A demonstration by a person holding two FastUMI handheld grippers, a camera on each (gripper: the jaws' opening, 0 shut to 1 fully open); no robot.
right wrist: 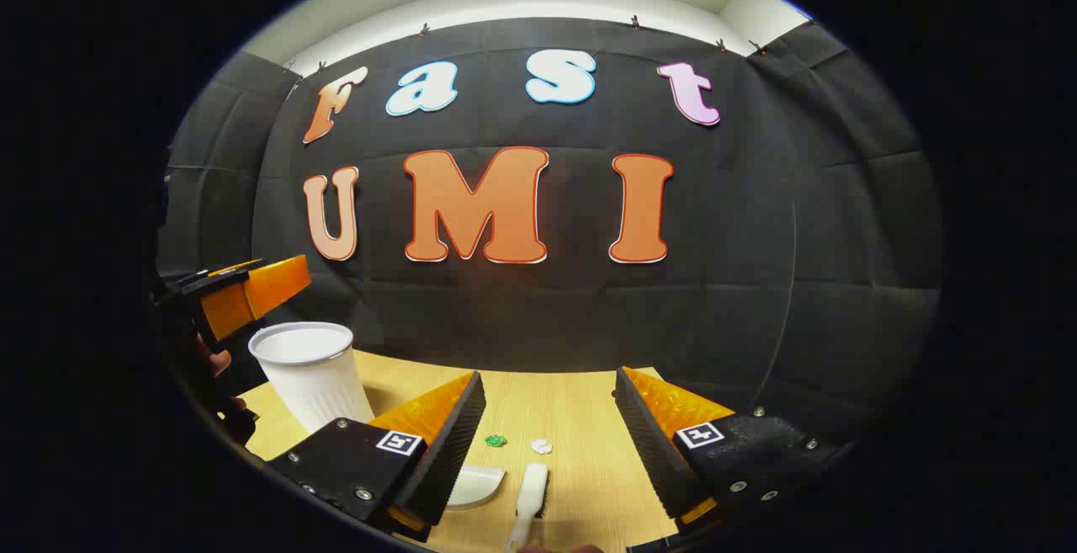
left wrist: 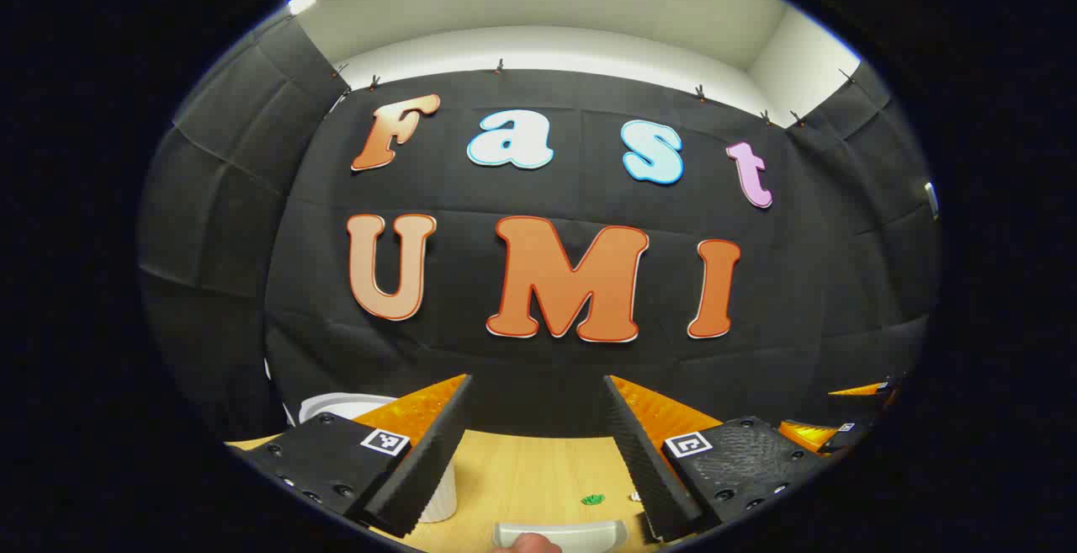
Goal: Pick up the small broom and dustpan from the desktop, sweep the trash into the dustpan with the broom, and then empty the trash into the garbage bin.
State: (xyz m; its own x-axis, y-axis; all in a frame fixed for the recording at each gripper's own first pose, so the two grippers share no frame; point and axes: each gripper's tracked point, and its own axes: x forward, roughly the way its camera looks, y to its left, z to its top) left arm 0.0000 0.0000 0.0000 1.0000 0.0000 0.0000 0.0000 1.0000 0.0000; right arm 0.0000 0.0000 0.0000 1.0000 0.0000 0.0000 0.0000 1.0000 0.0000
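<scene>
In the right gripper view, a small white broom (right wrist: 530,492) lies on the wooden desktop (right wrist: 580,418) with a white dustpan (right wrist: 476,486) just left of it. A green scrap (right wrist: 496,440) and a white scrap (right wrist: 541,446) lie slightly beyond them. My right gripper (right wrist: 550,374) hovers open above these, holding nothing. The white ribbed garbage bin (right wrist: 307,372) stands at the left, with my left gripper (right wrist: 252,292) raised beside it. In the left gripper view, my left gripper (left wrist: 537,380) is open and empty over the dustpan (left wrist: 559,532). The green scrap (left wrist: 593,500) lies near it, and the bin (left wrist: 336,406) sits behind the left finger.
The black cloth wall rises right behind the desktop's far edge (right wrist: 505,370). A person's hand (right wrist: 214,364) holds the left gripper by the bin. My right gripper (left wrist: 854,414) shows at the far right of the left gripper view. A fingertip (left wrist: 526,543) pokes in at the bottom.
</scene>
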